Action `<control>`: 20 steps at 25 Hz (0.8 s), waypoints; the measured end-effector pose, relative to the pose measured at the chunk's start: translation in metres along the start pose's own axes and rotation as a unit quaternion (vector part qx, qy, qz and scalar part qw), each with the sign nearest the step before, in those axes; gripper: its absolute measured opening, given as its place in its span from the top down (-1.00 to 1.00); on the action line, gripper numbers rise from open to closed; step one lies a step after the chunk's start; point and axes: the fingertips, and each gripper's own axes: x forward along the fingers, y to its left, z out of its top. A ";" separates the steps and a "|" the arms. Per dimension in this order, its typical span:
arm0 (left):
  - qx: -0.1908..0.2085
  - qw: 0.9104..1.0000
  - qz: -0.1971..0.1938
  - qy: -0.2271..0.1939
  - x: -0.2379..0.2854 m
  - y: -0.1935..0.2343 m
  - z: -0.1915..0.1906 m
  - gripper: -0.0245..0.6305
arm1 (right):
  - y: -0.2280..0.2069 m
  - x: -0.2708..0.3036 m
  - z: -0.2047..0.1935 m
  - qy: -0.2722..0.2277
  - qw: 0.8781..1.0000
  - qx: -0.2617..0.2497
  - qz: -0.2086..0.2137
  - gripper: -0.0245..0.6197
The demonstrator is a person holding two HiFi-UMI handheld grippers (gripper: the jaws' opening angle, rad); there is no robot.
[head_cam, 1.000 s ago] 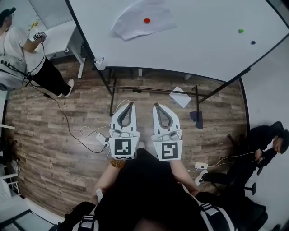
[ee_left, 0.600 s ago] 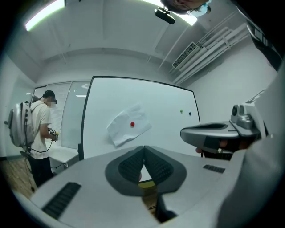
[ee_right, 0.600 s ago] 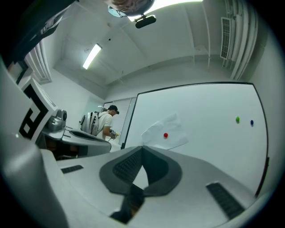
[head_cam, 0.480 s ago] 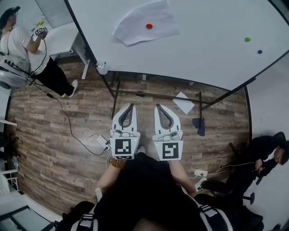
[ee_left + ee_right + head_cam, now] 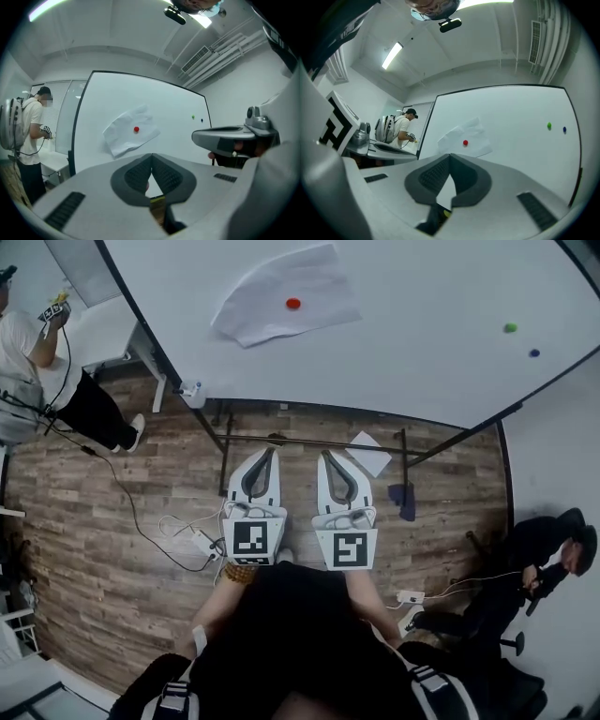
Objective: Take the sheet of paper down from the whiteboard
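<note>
A crumpled white sheet of paper (image 5: 281, 294) hangs on the whiteboard (image 5: 422, 343), pinned by a red magnet (image 5: 293, 304). The sheet shows in the left gripper view (image 5: 129, 133) and the right gripper view (image 5: 464, 136) too, ahead of the jaws and well apart from them. My left gripper (image 5: 265, 453) and right gripper (image 5: 325, 456) are held side by side below the board, pointing at it. Both are shut with their tips together and nothing between them.
A green magnet (image 5: 510, 327) and a blue magnet (image 5: 533, 352) sit on the board's right part. A loose paper (image 5: 370, 454) lies on the wooden floor under the board's stand (image 5: 309, 439). One person stands at far left (image 5: 37, 362); another sits at right (image 5: 544, 549).
Both grippers have moved together toward the whiteboard, staying shut. The sheet and board have shifted in the head view as the person stepped forward.
</note>
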 end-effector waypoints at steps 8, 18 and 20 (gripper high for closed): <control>-0.007 1.000 -0.020 -0.003 0.042 0.021 0.002 0.89 | -0.008 0.040 -0.001 0.011 1.000 -0.023 -0.008 0.93; -0.027 0.999 -0.016 -0.013 0.084 0.070 0.001 0.89 | -0.009 0.103 -0.008 0.027 0.998 -0.050 -0.005 0.93; -0.032 0.999 -0.015 -0.017 0.092 0.081 0.002 0.89 | -0.007 0.115 -0.007 0.026 0.998 -0.064 -0.001 0.93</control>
